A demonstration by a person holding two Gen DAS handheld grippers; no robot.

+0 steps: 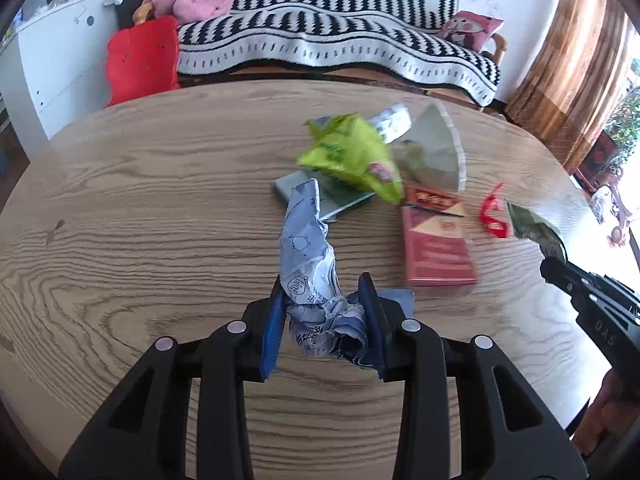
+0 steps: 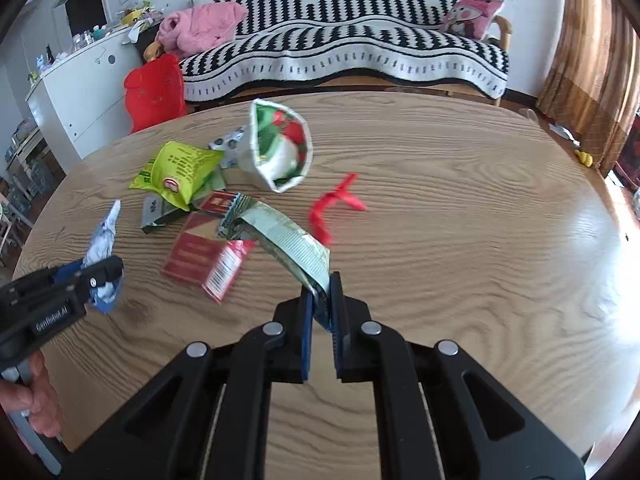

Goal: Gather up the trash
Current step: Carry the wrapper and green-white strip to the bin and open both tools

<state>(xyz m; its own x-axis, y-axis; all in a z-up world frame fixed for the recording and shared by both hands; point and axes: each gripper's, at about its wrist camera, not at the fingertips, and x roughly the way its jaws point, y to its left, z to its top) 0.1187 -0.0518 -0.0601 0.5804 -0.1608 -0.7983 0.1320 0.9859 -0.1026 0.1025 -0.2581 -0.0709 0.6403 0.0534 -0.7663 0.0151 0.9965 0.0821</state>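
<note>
Trash lies at the table centre. Left gripper fingers clamp the crumpled blue wrapper; right gripper fingers pinch the green packet end, 12 o'clock. Light, limp, slippery film: grip bunched folds.

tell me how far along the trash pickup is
Nothing looks binned yet. In hand: the left claw grips a crumpled blue wrapper, the right claw a green packet. Left on the table: lime bag, red box, red scrap, white pouch.

Bright daylight from right, tabletop glare, fisheye-warped edges, motion-blurred litter
</note>
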